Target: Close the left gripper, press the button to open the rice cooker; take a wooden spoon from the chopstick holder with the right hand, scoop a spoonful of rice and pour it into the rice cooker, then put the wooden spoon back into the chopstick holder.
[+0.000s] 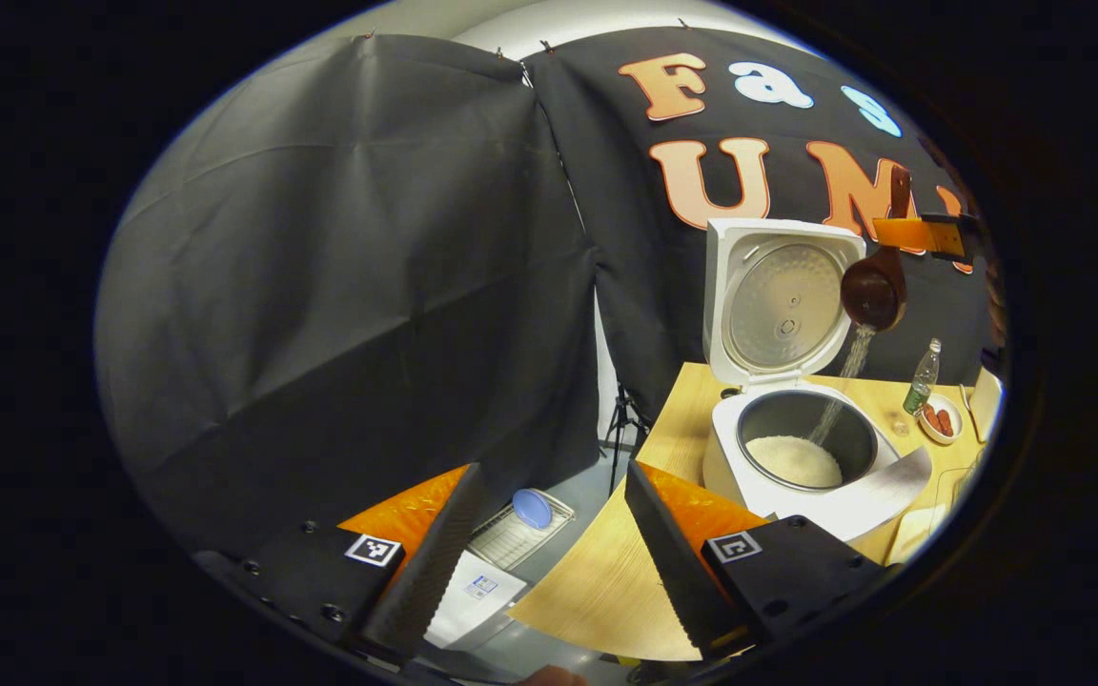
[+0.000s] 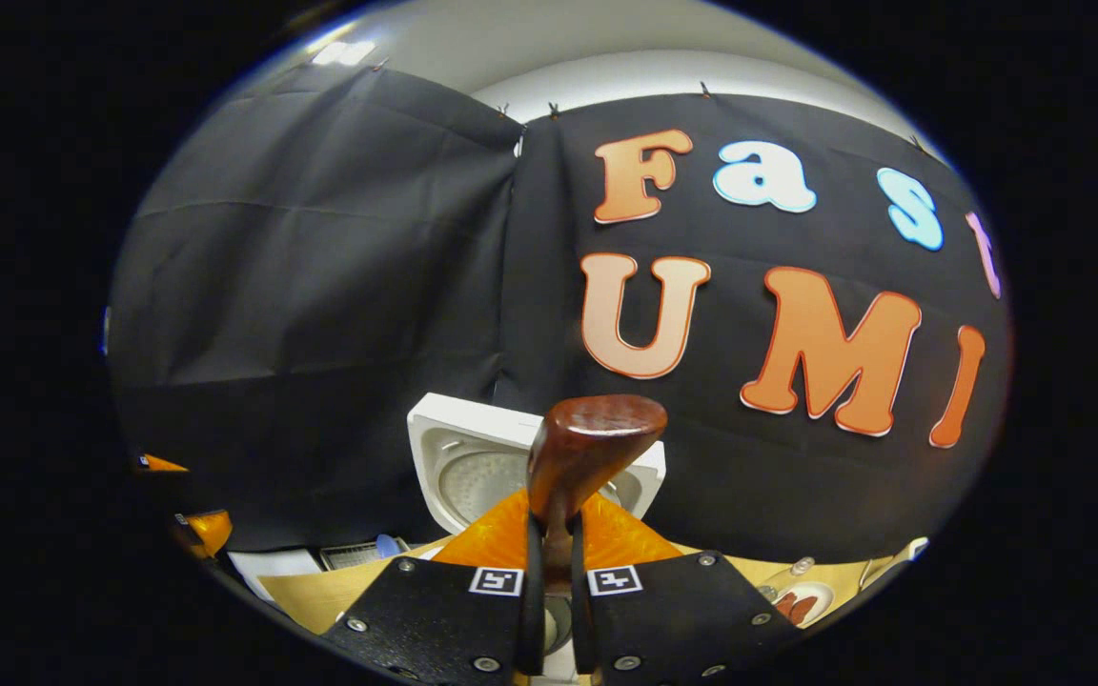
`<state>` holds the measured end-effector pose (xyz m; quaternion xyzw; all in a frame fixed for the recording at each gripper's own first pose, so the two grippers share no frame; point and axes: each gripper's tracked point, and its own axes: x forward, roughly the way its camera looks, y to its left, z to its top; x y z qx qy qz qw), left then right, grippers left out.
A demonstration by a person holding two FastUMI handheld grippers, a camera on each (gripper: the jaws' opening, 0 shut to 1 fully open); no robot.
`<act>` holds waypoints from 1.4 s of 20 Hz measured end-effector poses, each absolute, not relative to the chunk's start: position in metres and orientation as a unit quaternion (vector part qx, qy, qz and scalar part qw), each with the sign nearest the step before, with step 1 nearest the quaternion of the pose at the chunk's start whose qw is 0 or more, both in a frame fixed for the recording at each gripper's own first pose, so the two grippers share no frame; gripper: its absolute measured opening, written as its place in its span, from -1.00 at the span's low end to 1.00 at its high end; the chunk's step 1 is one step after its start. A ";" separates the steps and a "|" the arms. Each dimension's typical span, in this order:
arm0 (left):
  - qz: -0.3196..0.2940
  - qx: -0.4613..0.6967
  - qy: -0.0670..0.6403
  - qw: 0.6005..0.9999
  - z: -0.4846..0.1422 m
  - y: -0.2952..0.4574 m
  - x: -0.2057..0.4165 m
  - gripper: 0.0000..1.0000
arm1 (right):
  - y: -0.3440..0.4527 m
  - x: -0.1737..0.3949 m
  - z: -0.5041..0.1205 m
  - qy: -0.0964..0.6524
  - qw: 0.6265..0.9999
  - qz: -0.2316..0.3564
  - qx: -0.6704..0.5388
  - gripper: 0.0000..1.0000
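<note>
In the left gripper view, the rice cooker (image 1: 802, 448) stands open on the table (image 1: 678, 429), lid upright. Above its pot the right gripper (image 1: 921, 235) holds the wooden spoon (image 1: 875, 286) tipped, rice streaming down into the pot. The left gripper (image 1: 549, 548) hangs well to the left of the cooker, its fingers apart and empty.

In the right gripper view, the right gripper's fingers (image 2: 532, 591) are clamped on the spoon's handle, the bowl above the cooker's lid. The stream falls near the pot's far rim; I judge any sideways drift could scatter grains onto the table.
</note>
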<state>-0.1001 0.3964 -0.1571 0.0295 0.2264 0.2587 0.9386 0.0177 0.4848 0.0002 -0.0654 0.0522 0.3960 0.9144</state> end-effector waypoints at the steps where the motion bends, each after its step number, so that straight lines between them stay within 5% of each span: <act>1: 0.258 0.029 0.228 0.938 -0.158 0.394 -0.100 0.94 | 0.485 0.013 0.005 0.040 0.912 0.403 -0.070 -0.79; 14: 0.244 0.032 0.217 0.945 -0.133 0.278 -0.091 1.00 | 0.351 0.020 -0.027 0.116 0.913 0.391 0.022 -0.79; 28: 0.218 0.048 0.218 0.950 -0.119 0.199 -0.042 0.94 | 0.049 0.062 -0.163 0.239 0.957 0.155 0.047 -0.79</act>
